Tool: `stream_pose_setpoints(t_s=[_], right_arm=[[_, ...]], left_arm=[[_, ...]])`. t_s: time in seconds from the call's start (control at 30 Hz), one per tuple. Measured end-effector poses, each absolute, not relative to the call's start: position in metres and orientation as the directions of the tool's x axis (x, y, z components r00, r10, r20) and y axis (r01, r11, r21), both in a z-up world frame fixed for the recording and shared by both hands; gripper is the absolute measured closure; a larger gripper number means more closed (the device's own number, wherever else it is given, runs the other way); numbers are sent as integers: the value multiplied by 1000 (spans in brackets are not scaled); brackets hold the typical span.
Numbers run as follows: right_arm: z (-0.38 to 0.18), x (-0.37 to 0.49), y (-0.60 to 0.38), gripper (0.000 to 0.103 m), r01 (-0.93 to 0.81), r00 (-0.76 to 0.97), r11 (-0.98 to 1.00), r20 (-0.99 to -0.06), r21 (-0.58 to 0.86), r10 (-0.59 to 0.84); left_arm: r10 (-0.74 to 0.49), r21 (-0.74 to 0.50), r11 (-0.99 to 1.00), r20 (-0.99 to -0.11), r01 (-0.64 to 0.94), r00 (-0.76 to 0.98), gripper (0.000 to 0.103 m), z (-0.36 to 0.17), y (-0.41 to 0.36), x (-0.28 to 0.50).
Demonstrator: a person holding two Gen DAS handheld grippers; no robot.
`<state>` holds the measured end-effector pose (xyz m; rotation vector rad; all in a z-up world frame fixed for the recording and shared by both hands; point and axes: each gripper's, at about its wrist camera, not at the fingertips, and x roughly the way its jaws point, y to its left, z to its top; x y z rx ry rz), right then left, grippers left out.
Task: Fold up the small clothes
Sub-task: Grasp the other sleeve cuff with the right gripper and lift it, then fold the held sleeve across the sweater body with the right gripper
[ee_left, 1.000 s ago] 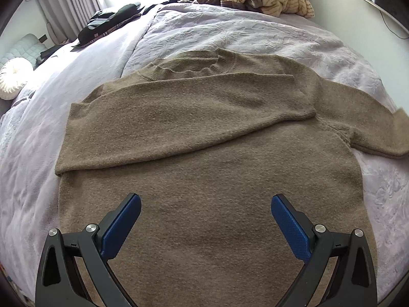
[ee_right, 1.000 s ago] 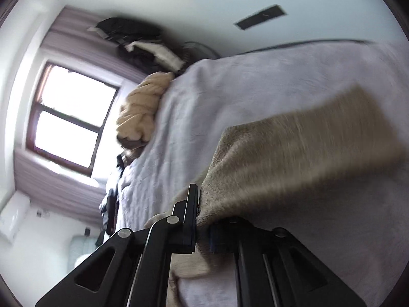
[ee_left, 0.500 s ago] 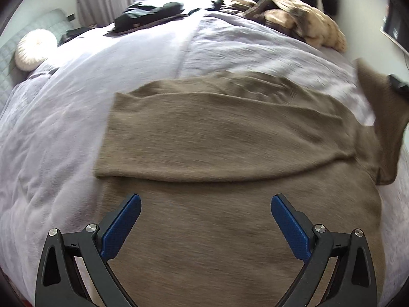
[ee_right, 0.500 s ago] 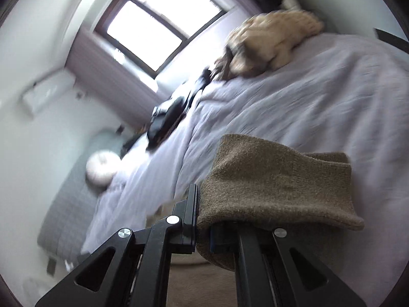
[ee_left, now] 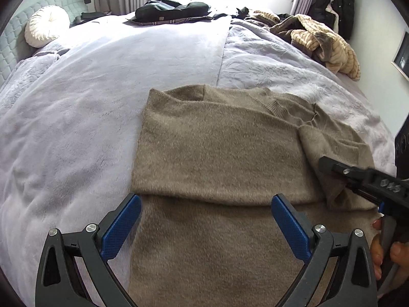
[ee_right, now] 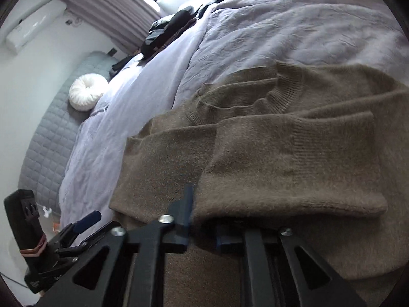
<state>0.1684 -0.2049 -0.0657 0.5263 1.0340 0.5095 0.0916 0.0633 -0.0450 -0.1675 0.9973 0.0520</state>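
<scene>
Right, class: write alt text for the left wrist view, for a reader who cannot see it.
A brown sweater lies on a lilac bedspread, both sleeves folded across its body. The open left gripper hovers above its lower half, and the right gripper reaches in from the right edge.

The sweater point(ee_left: 217, 153) is plain brown-olive, lying on a pale lilac blanket point(ee_left: 76, 115). Beyond the sweater, a cream garment with dark stripes point(ee_left: 329, 48) lies beside the window, near a black bag point(ee_left: 171, 11). A white round pillow point(ee_left: 46, 25) rests against a grey quilted headboard point(ee_left: 15, 48). The left gripper point(ee_left: 205, 226) is black with blue pads point(ee_left: 121, 226).
</scene>
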Motion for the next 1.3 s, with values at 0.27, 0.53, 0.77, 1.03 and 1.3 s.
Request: stream_pose_setpoints(t_s=[0.27,0.53,0.77,1.03,1.3], right_arm=[[-37,174,-190,97,-181,523,844,-678,505,517],[-52,150,-99,83,-507,422,852,-826,127,374],[-48,106,-82,44,-672,444,738,-835,-69,326],[-35,119,-140,44,-480,401,830,-770,285,496],[-62,162,-203,84,-76,429,751,-658,656,619]], left_arm=[[66,-24,987,-837,-158,543,1,-40,76,94],[114,8,980,-842,-199,527,1,-38,101,92],[33,-99,973,-831,-207,555,1,-39,114,91],[-9,-133,976,-812,-170,584,1,-36,110,94],[-27,-181,964,-795,-194,606,1,-32,125,91]])
